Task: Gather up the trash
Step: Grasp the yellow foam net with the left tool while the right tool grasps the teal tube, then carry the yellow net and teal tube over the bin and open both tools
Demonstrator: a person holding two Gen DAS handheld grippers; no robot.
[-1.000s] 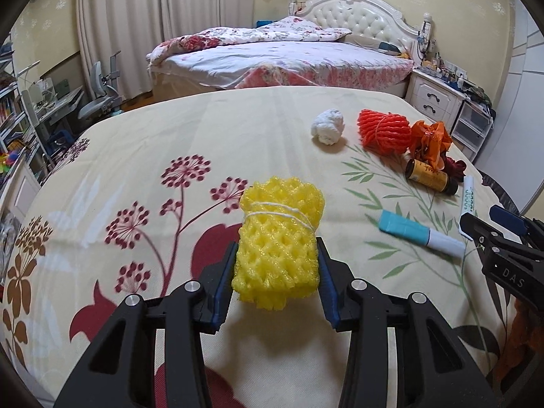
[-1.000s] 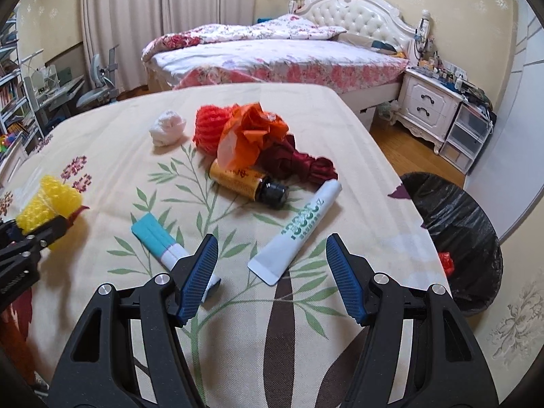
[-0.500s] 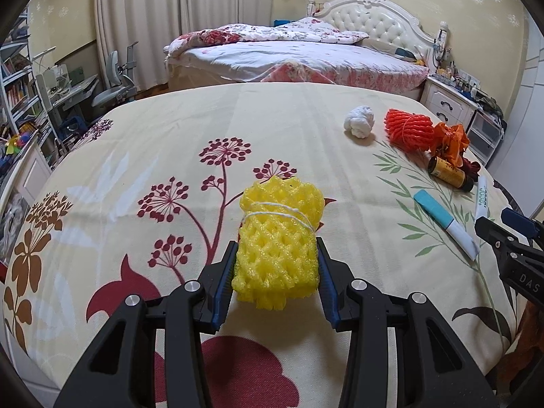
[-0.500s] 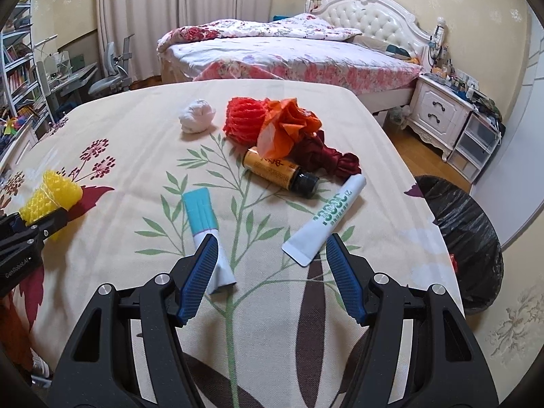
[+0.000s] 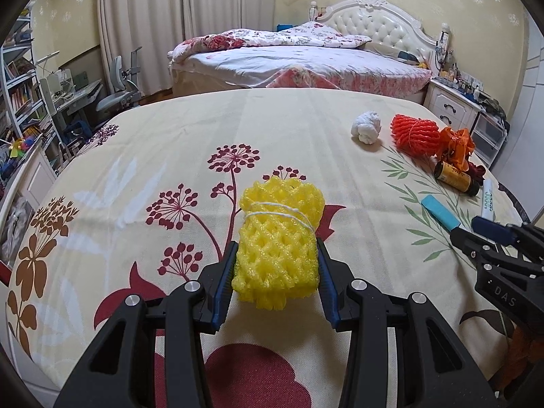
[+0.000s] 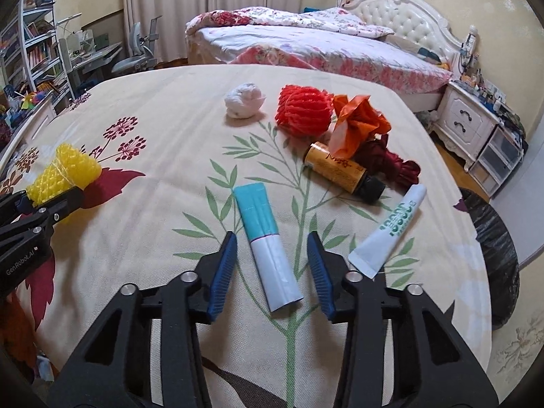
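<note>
Since the earlier frames, the right gripper (image 6: 272, 265) has shifted left across the floral tablecloth (image 6: 163, 156), so the teal-and-white tube (image 6: 267, 244) now lies between its spread blue pads, untouched by either, at lower centre of the right wrist view. The left gripper (image 5: 276, 272) has kept its clamp on the yellow foam net (image 5: 278, 238), a rolled mesh sleeve tied with white string, at the centre of the left wrist view.

Green lettering runs along the white tube (image 6: 391, 227) at right but is too small to read; the amber bottle (image 6: 340, 171) carries a dark, illegible label. "DAS" shows on the right gripper's body in the left wrist view, "GenRobot.AI" on the left gripper's body in the right wrist view.

Upper centre of the right wrist view holds a white wad (image 6: 244, 100), red foam net (image 6: 302, 112) and orange wrapper (image 6: 357, 122); a black-lined bin (image 6: 493, 258) sits at the right edge.
</note>
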